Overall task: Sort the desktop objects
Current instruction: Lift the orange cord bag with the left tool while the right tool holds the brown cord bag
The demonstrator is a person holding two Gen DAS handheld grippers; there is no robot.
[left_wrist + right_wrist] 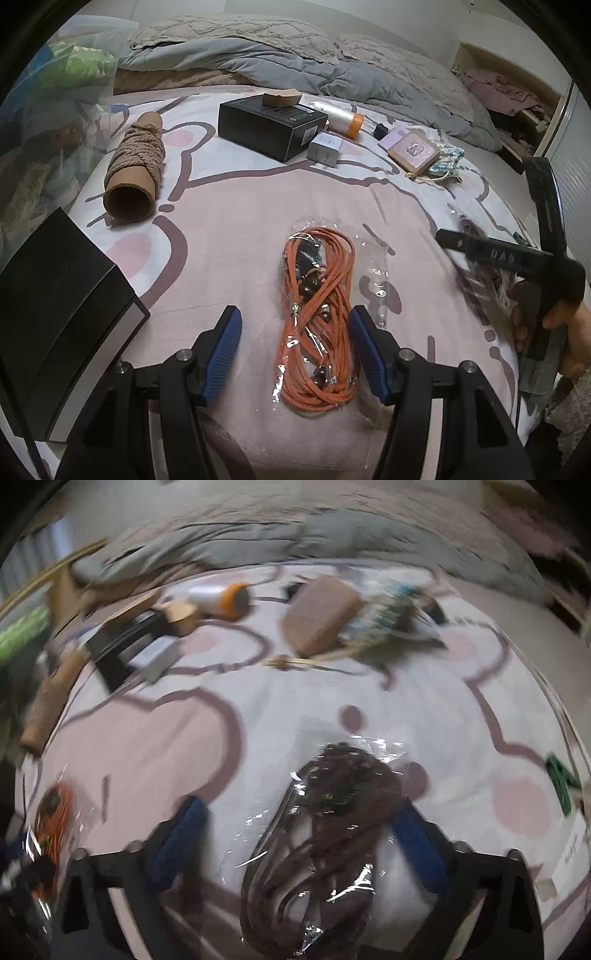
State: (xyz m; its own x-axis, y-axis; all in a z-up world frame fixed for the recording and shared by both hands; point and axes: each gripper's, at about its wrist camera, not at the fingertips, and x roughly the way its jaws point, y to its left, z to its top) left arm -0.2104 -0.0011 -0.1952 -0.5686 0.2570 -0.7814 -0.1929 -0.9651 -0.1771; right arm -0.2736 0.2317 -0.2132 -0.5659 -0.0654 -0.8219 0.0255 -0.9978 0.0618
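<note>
A clear bag of orange cord (314,317) lies on the pink bedsheet (229,236). My left gripper (295,321) is open, its blue pads on either side of the bag. A clear bag of dark brown cord (332,834) lies between the open blue pads of my right gripper (299,812); that view is motion-blurred. The right gripper also shows at the right edge of the left wrist view (517,258), held by a hand. The orange cord bag shows at the lower left of the right wrist view (51,812).
At the back lie a cardboard tube wound with twine (135,166), a black box (271,125), a white charger (325,149), a roll with an orange end (341,118), a pink square case (415,151) and a blue patterned pouch (445,160). A black-and-silver box (62,317) stands at left. Grey bedding (295,62) lies behind.
</note>
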